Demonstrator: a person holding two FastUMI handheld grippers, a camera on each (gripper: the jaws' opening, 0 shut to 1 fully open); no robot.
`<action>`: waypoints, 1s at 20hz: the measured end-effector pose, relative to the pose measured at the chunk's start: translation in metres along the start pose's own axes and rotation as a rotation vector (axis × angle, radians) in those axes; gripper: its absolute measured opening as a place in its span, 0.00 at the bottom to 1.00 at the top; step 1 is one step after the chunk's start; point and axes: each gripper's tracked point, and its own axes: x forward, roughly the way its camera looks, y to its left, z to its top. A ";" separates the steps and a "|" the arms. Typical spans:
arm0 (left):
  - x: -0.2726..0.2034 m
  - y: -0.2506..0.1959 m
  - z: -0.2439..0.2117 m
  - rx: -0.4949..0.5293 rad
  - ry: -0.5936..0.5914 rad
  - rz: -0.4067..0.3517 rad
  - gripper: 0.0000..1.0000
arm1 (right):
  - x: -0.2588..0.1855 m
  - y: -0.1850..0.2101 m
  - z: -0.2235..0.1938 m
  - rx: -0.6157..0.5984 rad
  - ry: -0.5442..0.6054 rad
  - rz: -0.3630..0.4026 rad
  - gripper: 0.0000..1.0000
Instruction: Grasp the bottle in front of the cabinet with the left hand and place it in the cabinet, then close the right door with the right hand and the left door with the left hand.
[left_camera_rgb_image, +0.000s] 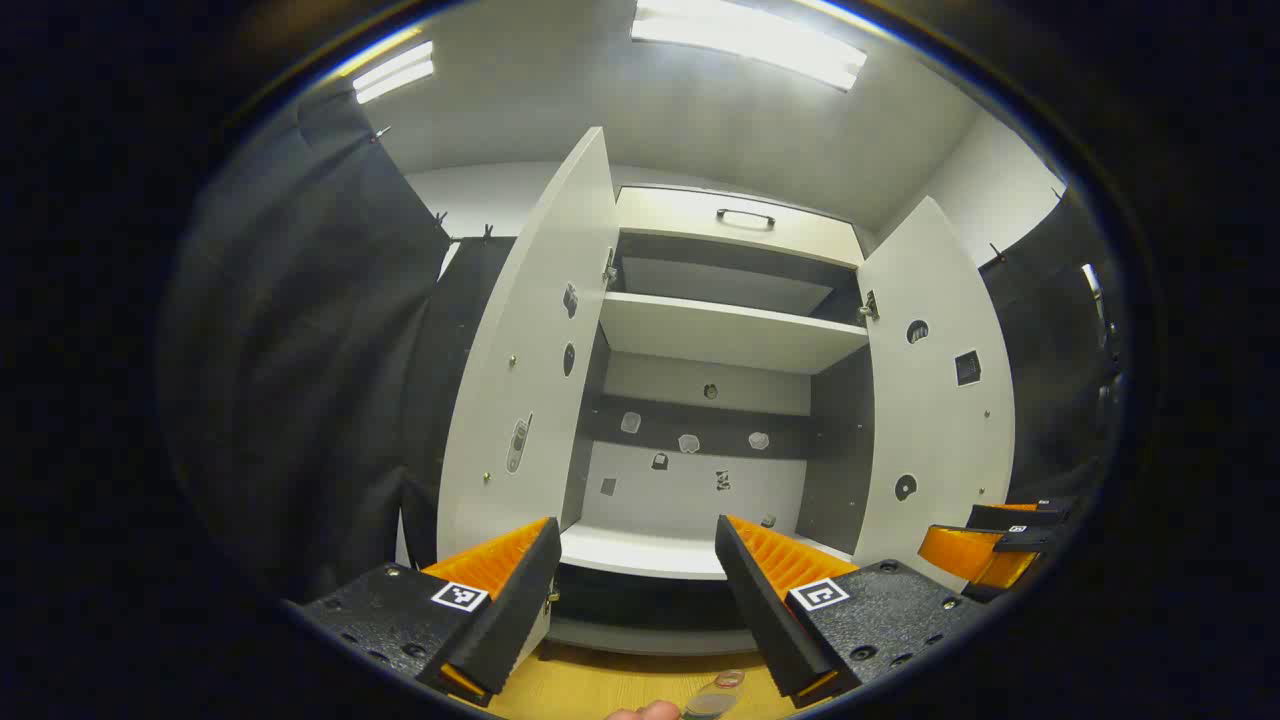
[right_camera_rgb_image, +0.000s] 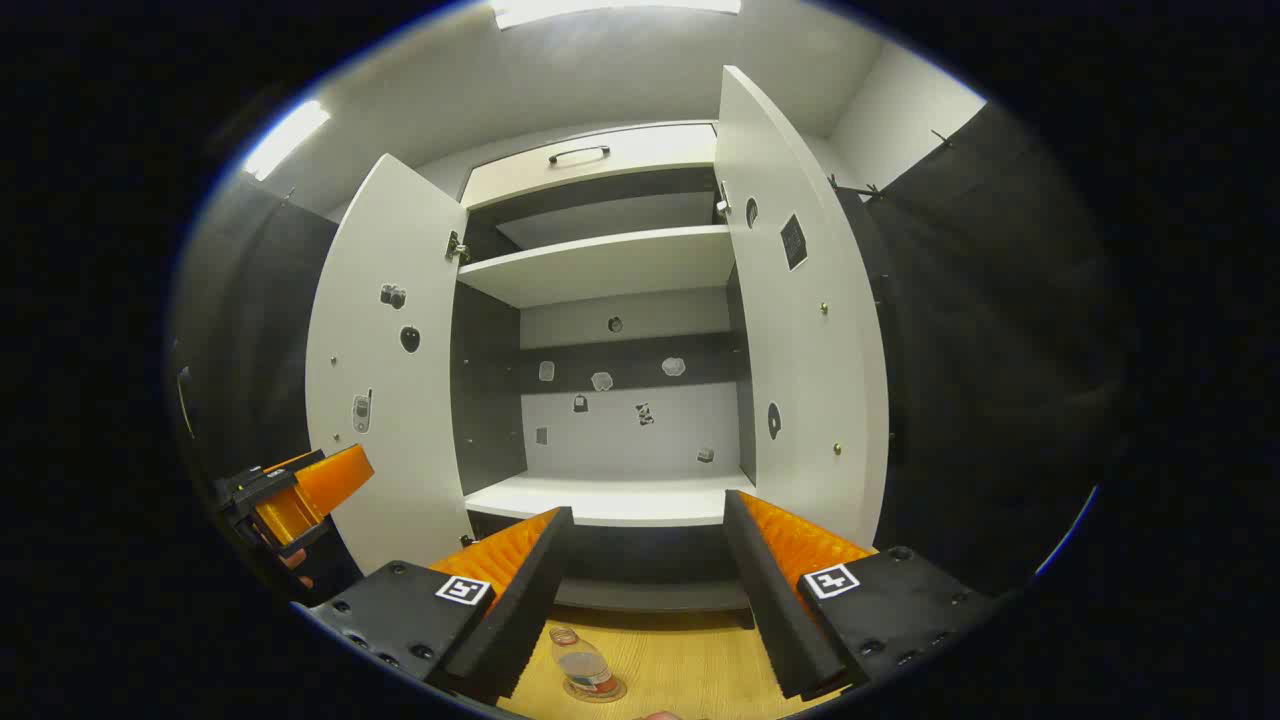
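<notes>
Gaping wide & empty, both tongs (left_camera_rgb_image: 635, 590) (right_camera_rgb_image: 640, 590); bottle (right_camera_rgb_image: 583, 668) half-hidden behind finger.

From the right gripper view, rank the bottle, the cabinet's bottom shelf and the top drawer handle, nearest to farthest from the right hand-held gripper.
1. Bottle: on the wooden floor, just below the right hand-held gripper, toward its left finger.
2. Bottom shelf: ahead, inside the open cabinet.
3. Drawer handle: top of the cabinet, farthest.

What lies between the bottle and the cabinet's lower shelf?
In the right gripper view, bare wooden floor separates the bottle from the cabinet; nothing stands between.
</notes>
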 end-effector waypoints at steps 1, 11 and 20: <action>0.002 -0.001 -0.002 0.000 0.001 -0.009 0.94 | 0.001 -0.002 0.000 0.002 0.000 -0.007 0.98; 0.009 0.007 -0.011 0.000 0.025 -0.007 0.94 | 0.006 -0.001 0.003 -0.011 -0.021 -0.019 0.98; 0.011 0.008 -0.013 -0.002 0.035 -0.001 0.94 | 0.004 -0.010 0.005 -0.007 -0.024 -0.029 0.98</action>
